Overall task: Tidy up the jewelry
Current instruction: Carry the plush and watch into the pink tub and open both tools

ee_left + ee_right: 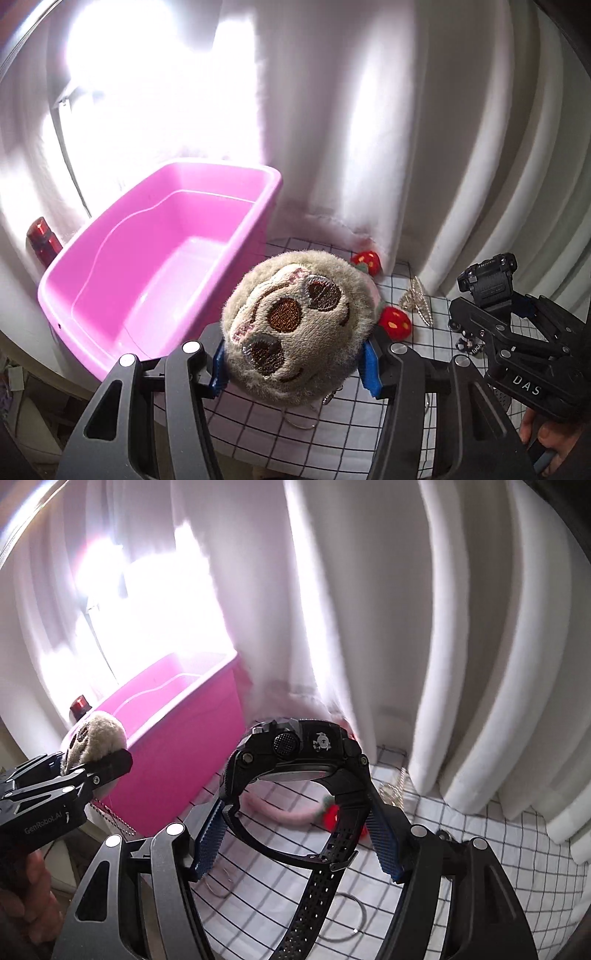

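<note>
Plush, grey-beige and embroidered with a face, a round charm (295, 332) is clamped between the blue pads of the left tongs (295, 363), held about half open around it above the grid-patterned cloth of the surface (280, 435). Its lower edge and the ring and chain hanging beneath are largely hidden by the charm itself. A black wristwatch (295, 771) is gripped by its strap in the right tongs (299, 840), spread fairly wide; the dial is turned away and cannot be read, and only a small white emblem on the case side is made out. "DAS" is read on the right tongs in the left wrist view, and "GenRobot.AI" on the left tongs in the right wrist view. A pink tub (159, 266) stands beside the surface, empty, its far rim washed out by glare from the curtained window (147, 92). A red-capped object (43, 240) behind it is cut off. Red plush strawberries (395, 323) and a pale metal hair clip (417, 299) lie on the cloth, the clip hard to resolve.
</note>
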`<state>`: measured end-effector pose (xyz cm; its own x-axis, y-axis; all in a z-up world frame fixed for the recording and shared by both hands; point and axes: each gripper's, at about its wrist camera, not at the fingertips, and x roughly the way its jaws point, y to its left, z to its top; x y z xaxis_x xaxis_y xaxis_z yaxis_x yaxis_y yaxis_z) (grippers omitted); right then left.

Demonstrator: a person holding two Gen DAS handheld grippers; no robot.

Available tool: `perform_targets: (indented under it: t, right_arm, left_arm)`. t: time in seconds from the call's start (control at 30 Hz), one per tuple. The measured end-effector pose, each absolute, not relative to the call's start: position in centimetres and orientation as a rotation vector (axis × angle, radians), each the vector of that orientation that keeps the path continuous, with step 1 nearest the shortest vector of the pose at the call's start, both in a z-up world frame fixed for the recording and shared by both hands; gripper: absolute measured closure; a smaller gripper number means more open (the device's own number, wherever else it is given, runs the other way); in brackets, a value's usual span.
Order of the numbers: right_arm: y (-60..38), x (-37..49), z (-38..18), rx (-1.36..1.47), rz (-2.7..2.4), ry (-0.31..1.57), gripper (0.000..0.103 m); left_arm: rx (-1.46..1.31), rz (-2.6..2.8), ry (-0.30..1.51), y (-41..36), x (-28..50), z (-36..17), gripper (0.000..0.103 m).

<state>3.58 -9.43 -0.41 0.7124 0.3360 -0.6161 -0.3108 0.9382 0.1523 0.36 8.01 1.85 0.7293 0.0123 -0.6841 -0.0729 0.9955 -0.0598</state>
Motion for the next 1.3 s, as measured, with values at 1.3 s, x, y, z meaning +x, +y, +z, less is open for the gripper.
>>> perform_targets:
  t: [1.3]
  right_arm:
    - [19.2,18.3,-2.7,-0.221,0.596,0.913,0.037]
  left_arm:
    - [-0.204,0.407,0.975,30.7,7.9,-4.5,0.047]
